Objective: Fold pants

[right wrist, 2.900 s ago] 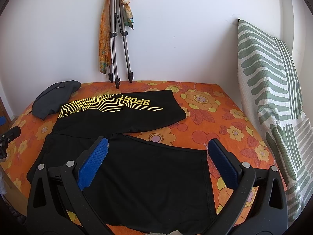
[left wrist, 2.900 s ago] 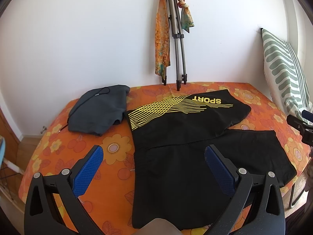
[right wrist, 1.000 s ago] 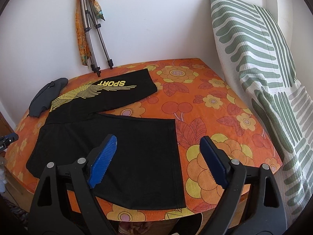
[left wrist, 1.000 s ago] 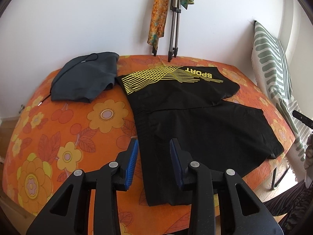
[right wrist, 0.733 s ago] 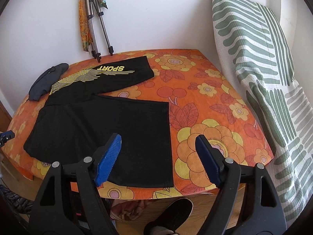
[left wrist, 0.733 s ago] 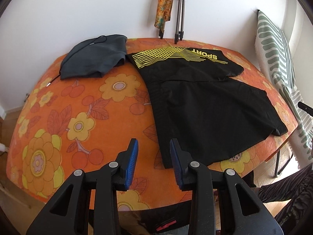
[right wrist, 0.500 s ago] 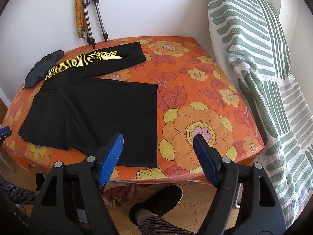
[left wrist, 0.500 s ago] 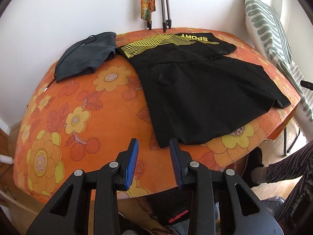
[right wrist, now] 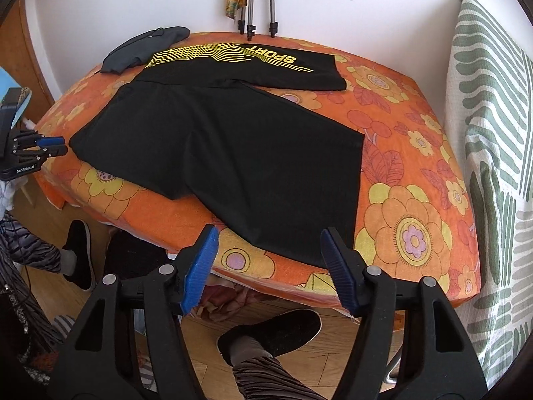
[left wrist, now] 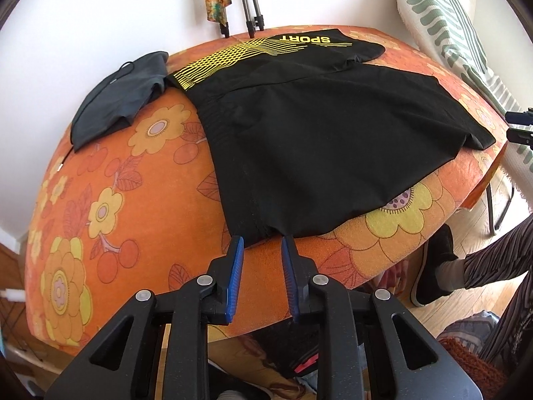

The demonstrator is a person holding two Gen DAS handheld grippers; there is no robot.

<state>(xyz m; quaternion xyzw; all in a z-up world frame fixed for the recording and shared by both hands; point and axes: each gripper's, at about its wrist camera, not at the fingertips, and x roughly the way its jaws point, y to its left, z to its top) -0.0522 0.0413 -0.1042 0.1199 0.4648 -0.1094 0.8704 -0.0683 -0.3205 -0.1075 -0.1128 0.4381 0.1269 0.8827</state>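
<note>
One pair of black pants (left wrist: 319,140) and one grey garment (left wrist: 120,100) lie on the flowered tabletop (left wrist: 110,206). One tripod (right wrist: 260,3) stands at its far edge. One striped pillow (right wrist: 493,153) leans at its right edge.

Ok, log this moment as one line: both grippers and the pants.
left gripper: narrow, closing at waistband corner, no grip | right gripper: open, closing over near leg hem | black pants: flat, unfolded on floral table
</note>
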